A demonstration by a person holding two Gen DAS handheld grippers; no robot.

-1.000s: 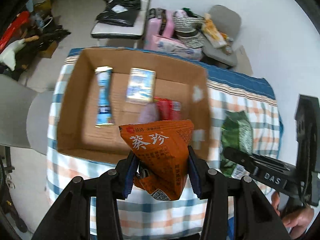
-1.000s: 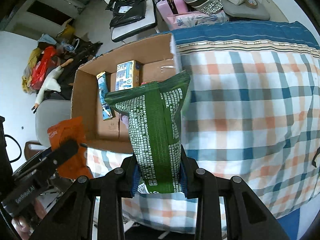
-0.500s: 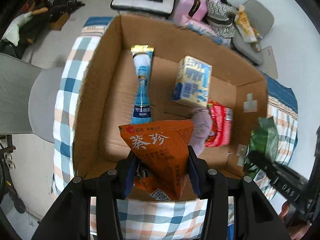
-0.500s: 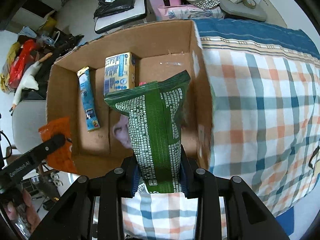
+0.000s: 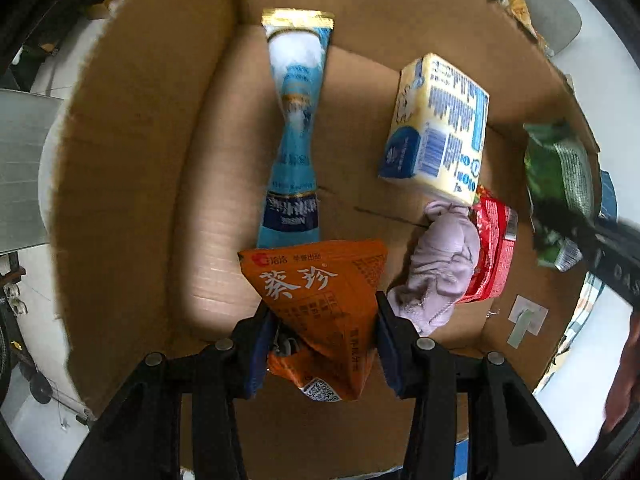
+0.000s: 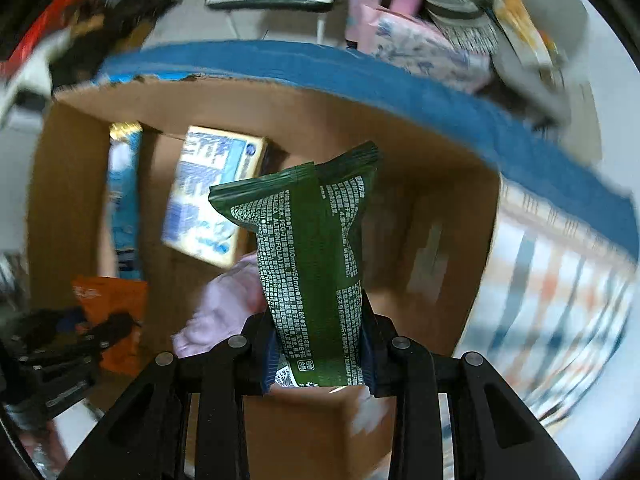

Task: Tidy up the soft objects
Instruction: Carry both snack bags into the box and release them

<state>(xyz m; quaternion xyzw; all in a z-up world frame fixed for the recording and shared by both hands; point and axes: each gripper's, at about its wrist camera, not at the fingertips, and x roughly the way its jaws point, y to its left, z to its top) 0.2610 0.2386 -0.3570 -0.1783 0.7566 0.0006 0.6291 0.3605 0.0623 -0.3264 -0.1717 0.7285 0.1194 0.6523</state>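
**While both packets hang over the box: drop risks**

With both tongs loaded, two soft packets sit above the open cardboard box (image 5: 132, 152). Left tongs (image 5: 322, 344) are clenched on the orange snack packet (image 5: 320, 304), gripped low on its body, its sealed top edge pointing forward over the box floor. Right tongs (image 6: 318, 354) are clenched on the green foil packet (image 6: 316, 264), also held near its lower end, upper end free and leaning toward the box's right wall.

Already lying on the box floor: blue tube-shaped pouch (image 5: 296, 136) along the left side; yellow-and-blue carton (image 5: 438, 128) toward the far right; lilac cloth bundle (image 5: 440, 268) touching a red packet (image 5: 492, 256) just beside it, both near the orange packet. Box rests on a plaid-covered surface (image 6: 560, 304) with a blue border.

Judgement: placement step, neither packet released.

Risks:
- Orange packet hangs just beside the lilac bundle; released there, it may land half on the cloth and slide or tilt.
- Green packet sits close to the right wall; a release with sideways motion could catch the rim and tip it out onto the surface. The right view is motion-blurred, so the speed concern is real.
- Both tongs share the near end of the box; collision possible if lowered together.
- Foil is slippery and gripped low, so it may swing.
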